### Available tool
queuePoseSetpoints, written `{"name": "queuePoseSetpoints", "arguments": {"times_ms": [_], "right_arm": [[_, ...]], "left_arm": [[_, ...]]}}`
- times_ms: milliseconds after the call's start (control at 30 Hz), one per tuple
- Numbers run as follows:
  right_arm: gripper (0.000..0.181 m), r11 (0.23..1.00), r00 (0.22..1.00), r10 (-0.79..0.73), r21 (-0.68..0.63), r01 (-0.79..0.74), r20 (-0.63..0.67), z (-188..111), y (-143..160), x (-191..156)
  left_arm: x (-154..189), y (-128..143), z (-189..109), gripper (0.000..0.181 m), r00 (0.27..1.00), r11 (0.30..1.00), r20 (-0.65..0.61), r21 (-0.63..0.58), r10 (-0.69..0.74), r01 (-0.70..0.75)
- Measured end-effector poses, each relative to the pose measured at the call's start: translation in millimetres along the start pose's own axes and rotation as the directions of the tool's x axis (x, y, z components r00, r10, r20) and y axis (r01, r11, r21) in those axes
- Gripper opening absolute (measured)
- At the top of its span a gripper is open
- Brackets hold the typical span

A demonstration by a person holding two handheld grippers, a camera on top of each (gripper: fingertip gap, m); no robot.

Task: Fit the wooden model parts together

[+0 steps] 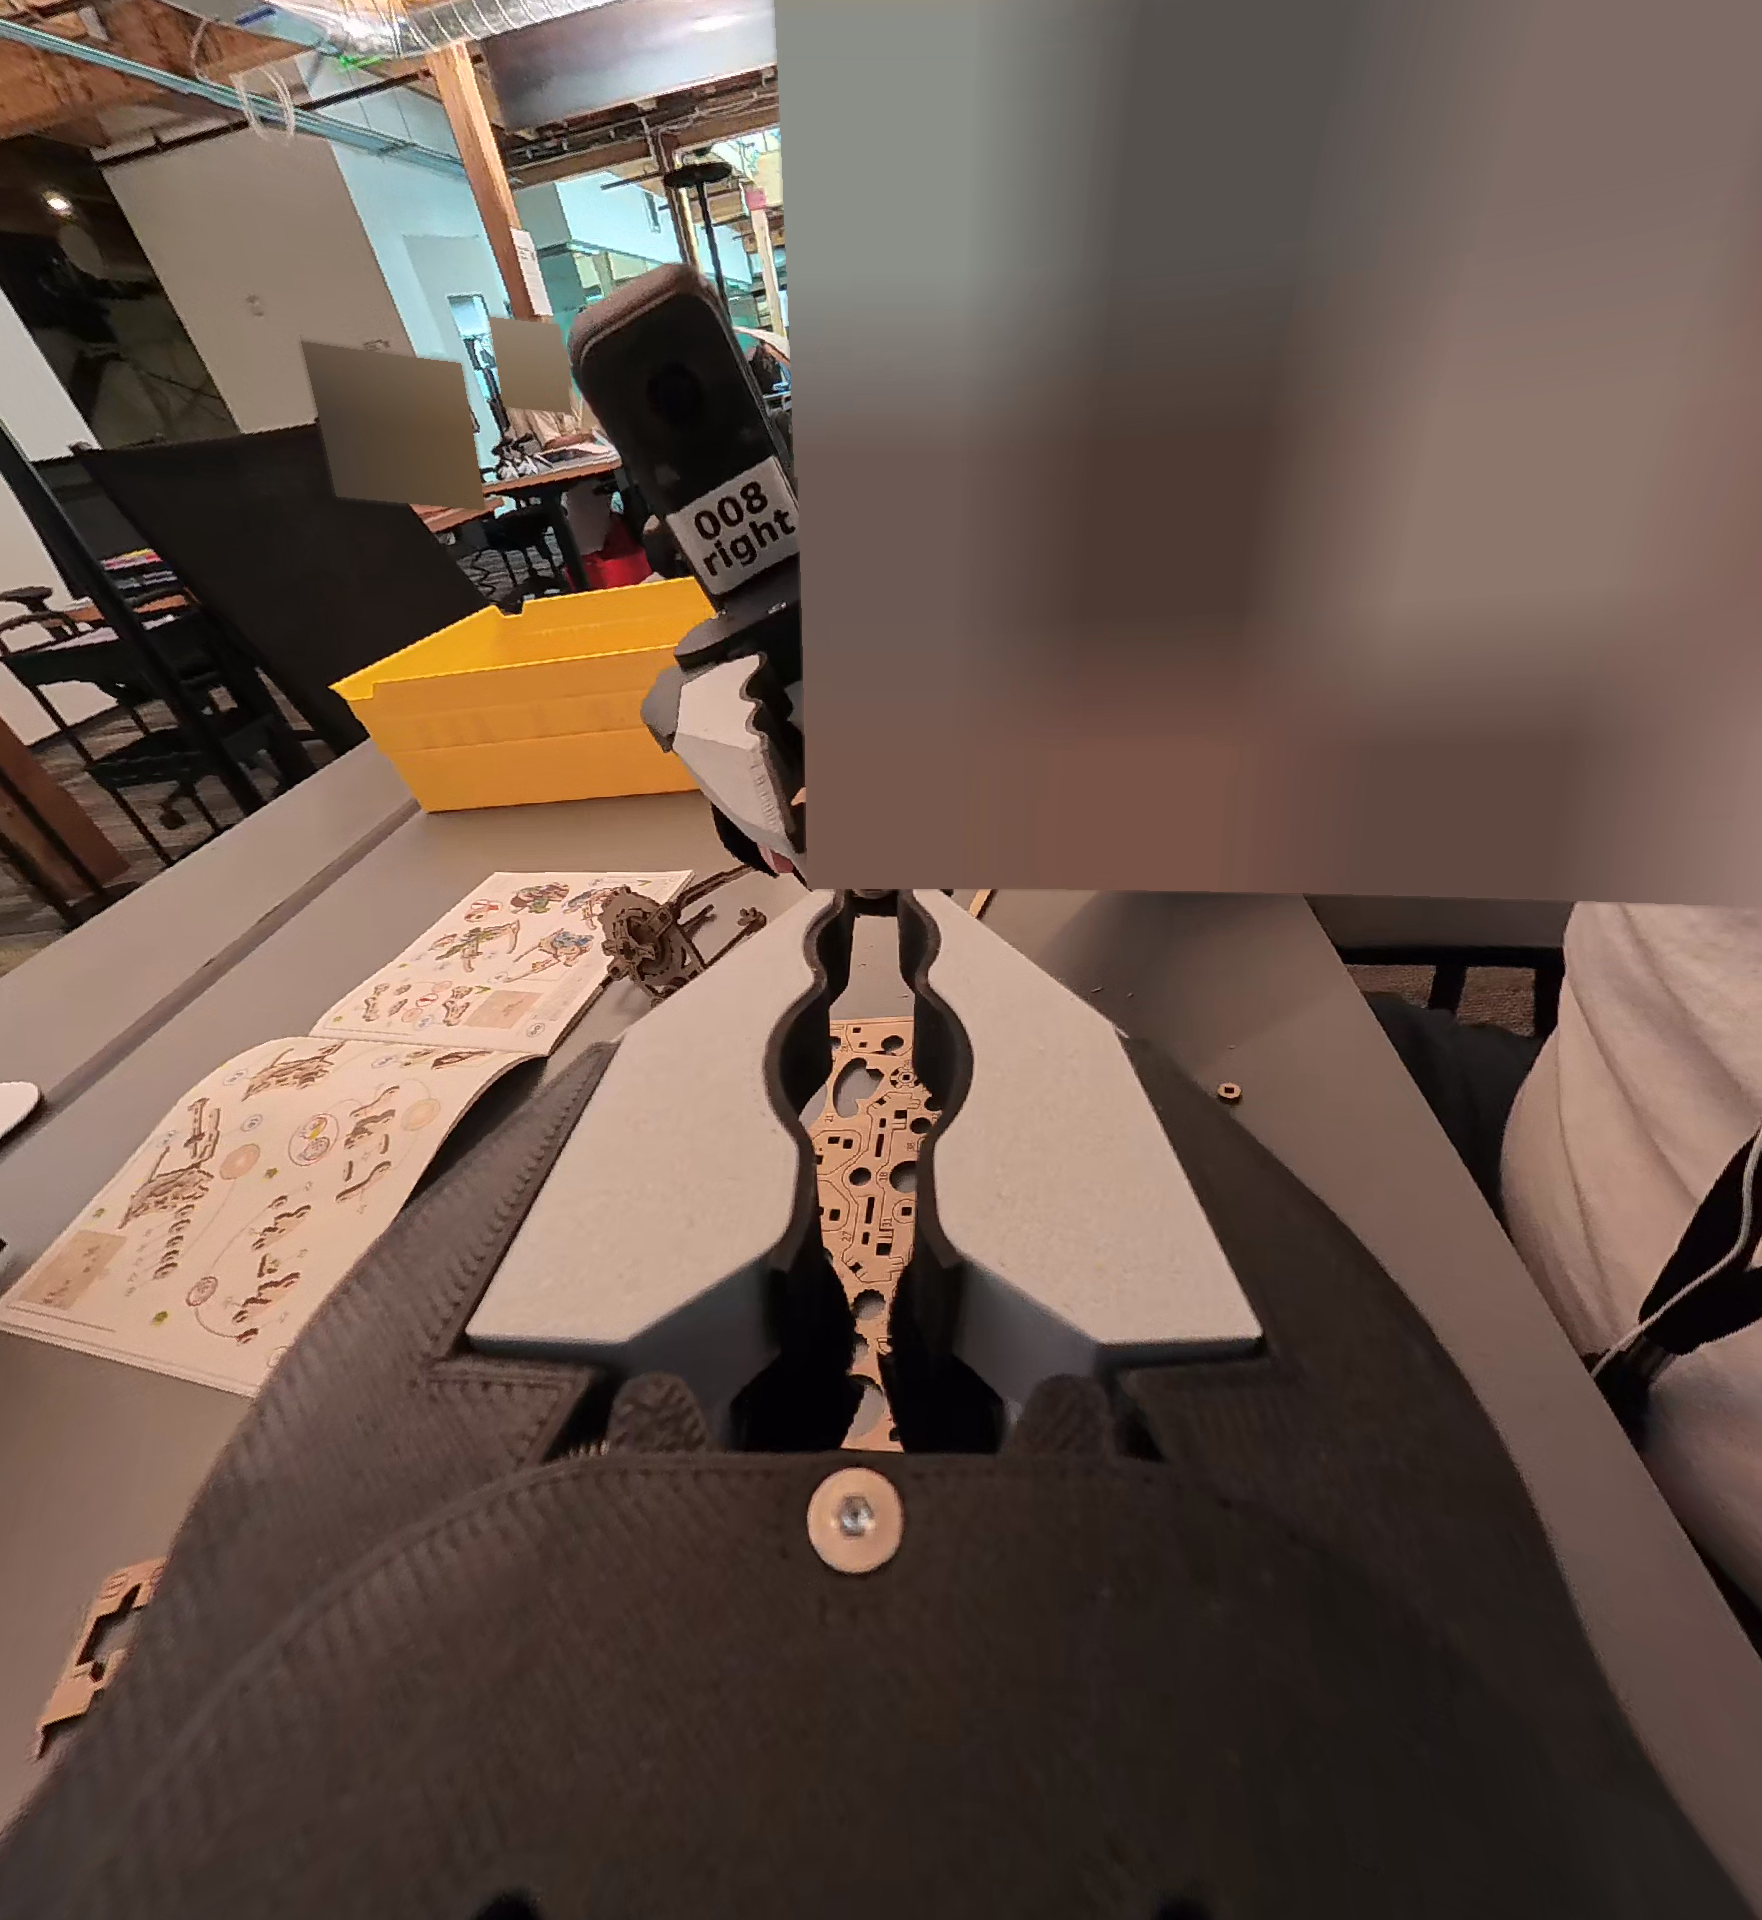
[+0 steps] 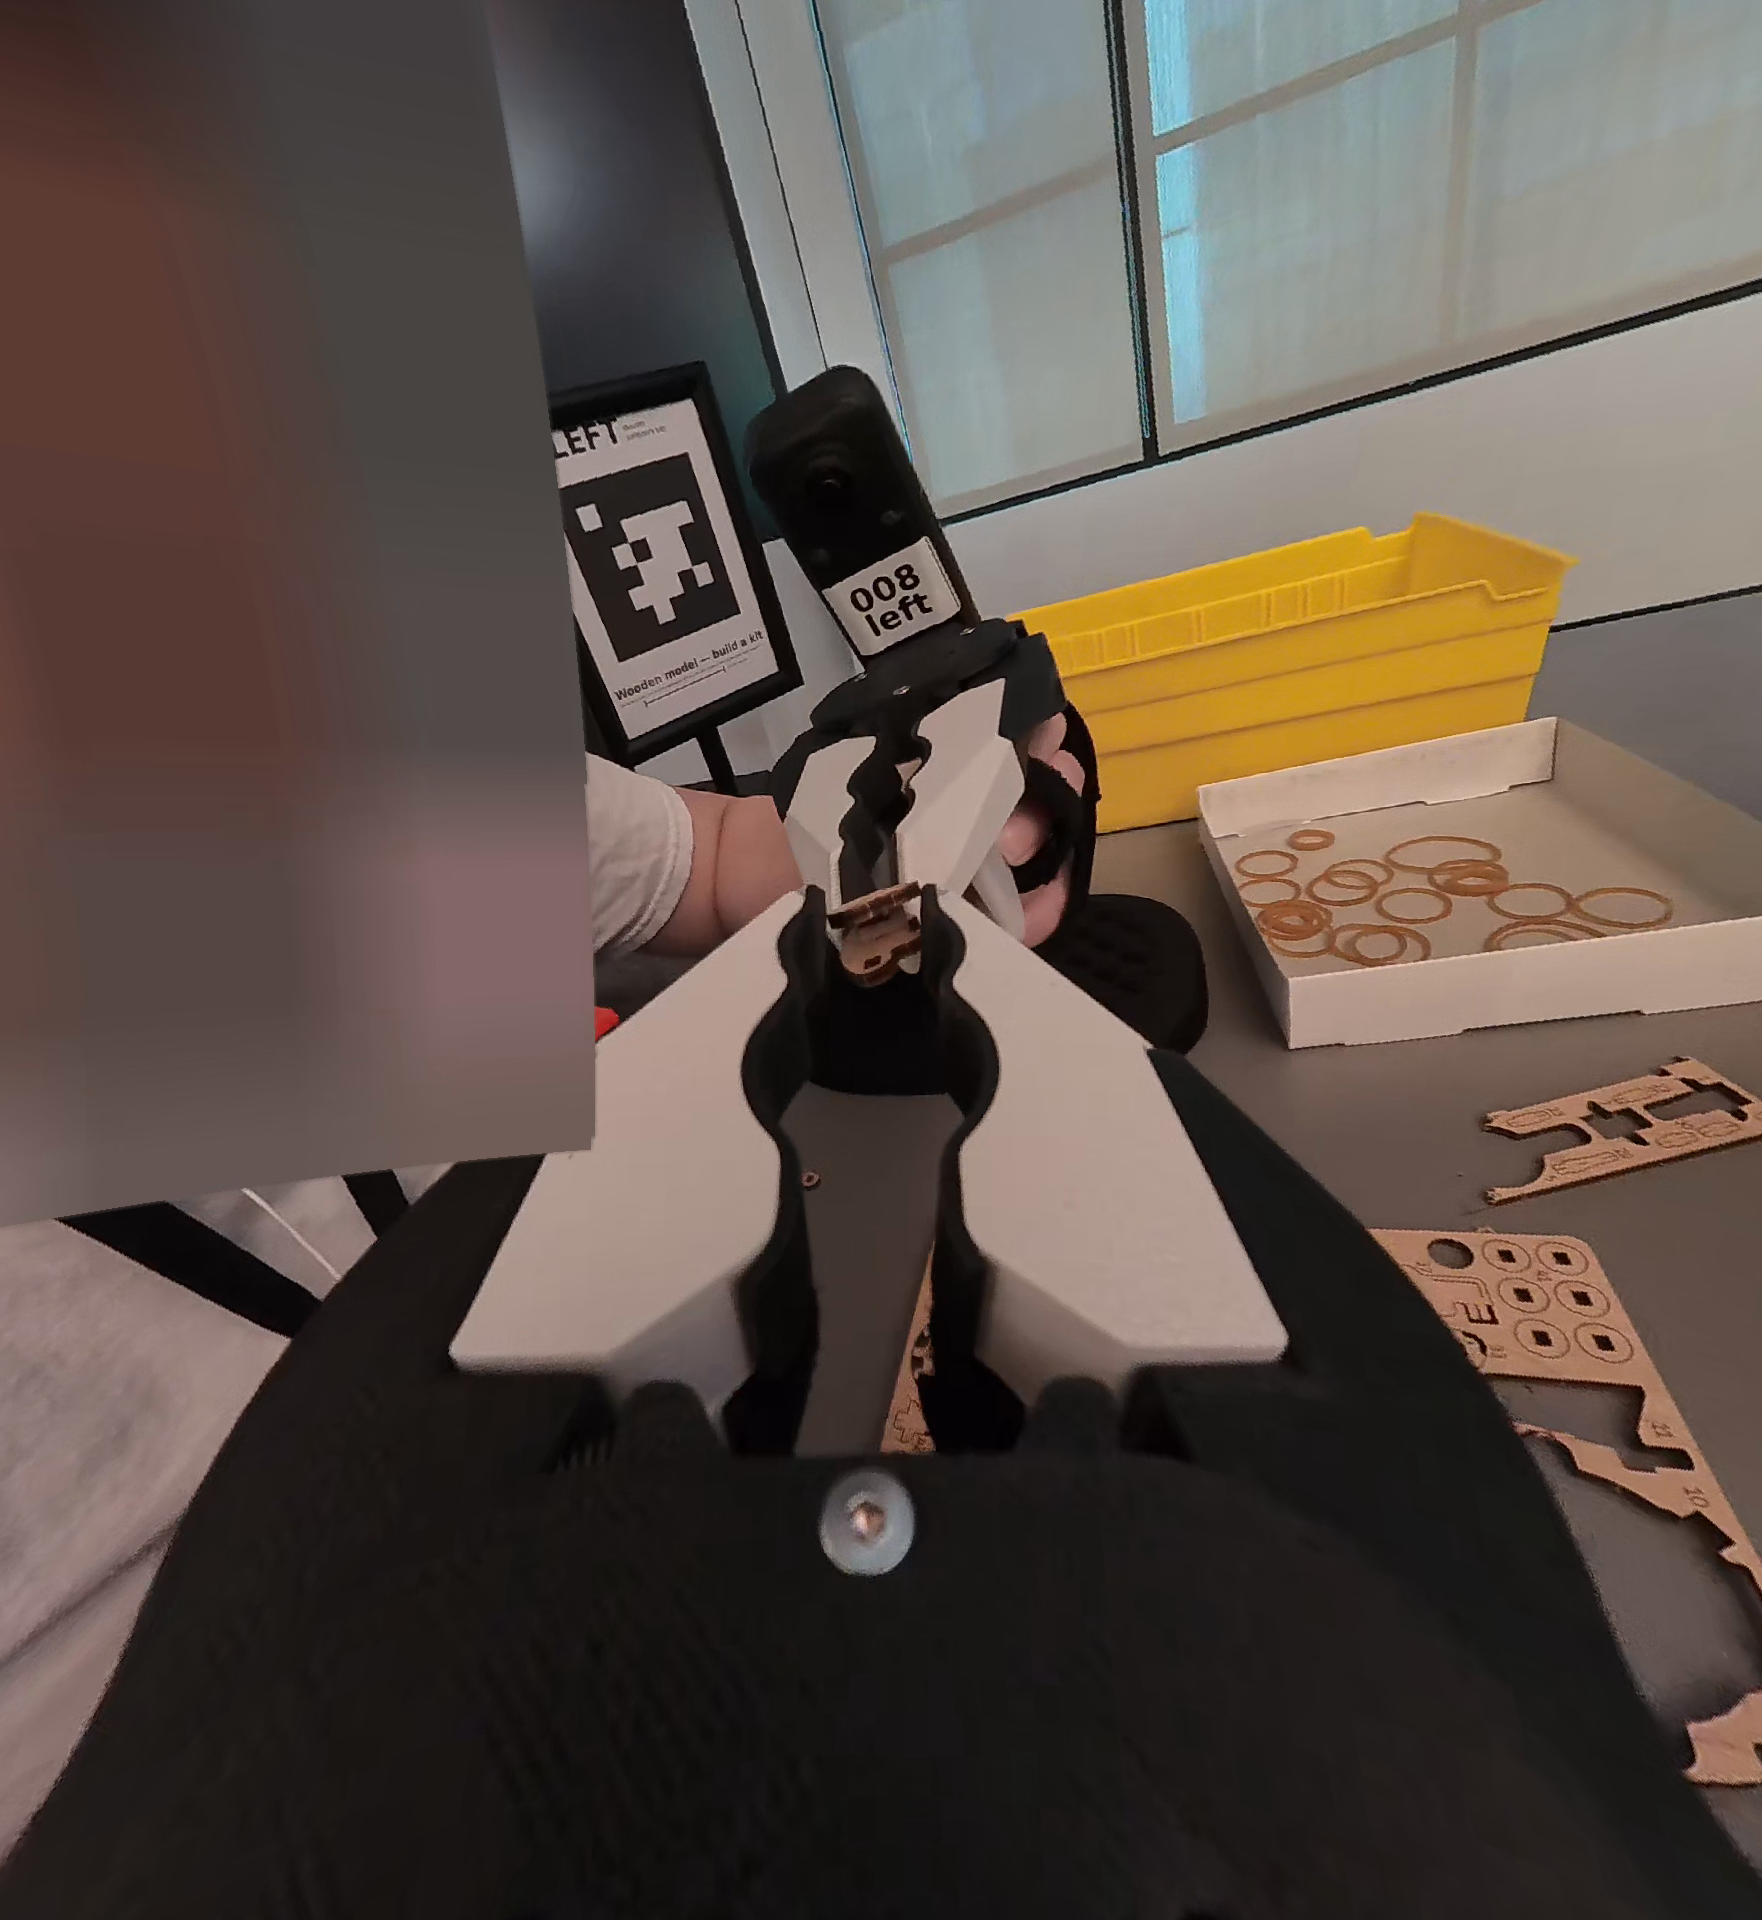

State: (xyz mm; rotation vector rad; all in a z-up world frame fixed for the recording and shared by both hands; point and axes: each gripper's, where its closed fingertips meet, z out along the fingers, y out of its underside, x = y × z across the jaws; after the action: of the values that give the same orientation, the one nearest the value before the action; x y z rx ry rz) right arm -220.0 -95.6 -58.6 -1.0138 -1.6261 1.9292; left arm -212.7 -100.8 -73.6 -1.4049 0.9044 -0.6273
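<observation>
In the right wrist view my right gripper [image 2: 872,920] is shut on a small wooden part [image 2: 874,940], held up above the grey table [image 2: 1479,1143]. My left gripper [image 2: 861,883] faces it from the far side, its fingers closed to a narrow gap on the top of the same small piece. In the left wrist view my left gripper [image 1: 869,902] shows only a dark sliver between its tips. The right gripper [image 1: 737,748] is just beyond, half hidden. A punched wooden sheet [image 1: 861,1143] lies under the left fingers. A dark, partly built wooden model [image 1: 648,940] stands beside an open instruction booklet [image 1: 337,1122].
A yellow bin [image 2: 1324,665] stands at the back of the table. A white tray [image 2: 1479,1003] holds several rubber bands [image 2: 1428,883]. Punched wooden sheets [image 2: 1542,1320] lie at the right. A framed sign [image 2: 669,582] stands behind. A person's grey-clothed body [image 1: 1687,1143] is close at the table edge. My left and right fingertips are right by each other.
</observation>
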Motion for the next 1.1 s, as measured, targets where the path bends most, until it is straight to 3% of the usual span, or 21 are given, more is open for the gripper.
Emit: {"name": "queuePoseSetpoints", "arguments": {"times_ms": [467,833,967,1100], "right_arm": [[0.010,0.999,0.997,-0.043,-0.005,0.043,-0.060,-0.9,1.0,6.2],[0.025,0.999,0.996,-0.007,0.038,0.010,-0.090,-4.3,-4.8,12.4],[0.031,0.993,0.985,0.081,0.101,-0.066,-0.154,-15.4,-13.5,26.2],[0.035,0.948,0.939,0.315,0.087,-0.305,-0.137,-22.2,-2.7,33.4]], "left_arm": [[-1.7,1.6,1.7,0.007,1.000,1.000,0.008,-0.003,-0.023,0.023],[-6.5,3.1,0.1,0.007,0.999,0.999,0.020,-0.002,-0.048,0.048],[-10.3,4.1,-1.2,0.006,0.998,1.000,0.048,-0.007,-0.028,0.029],[-16.4,6.1,-3.3,0.007,0.994,0.999,0.102,-0.028,0.025,-0.022]]}}
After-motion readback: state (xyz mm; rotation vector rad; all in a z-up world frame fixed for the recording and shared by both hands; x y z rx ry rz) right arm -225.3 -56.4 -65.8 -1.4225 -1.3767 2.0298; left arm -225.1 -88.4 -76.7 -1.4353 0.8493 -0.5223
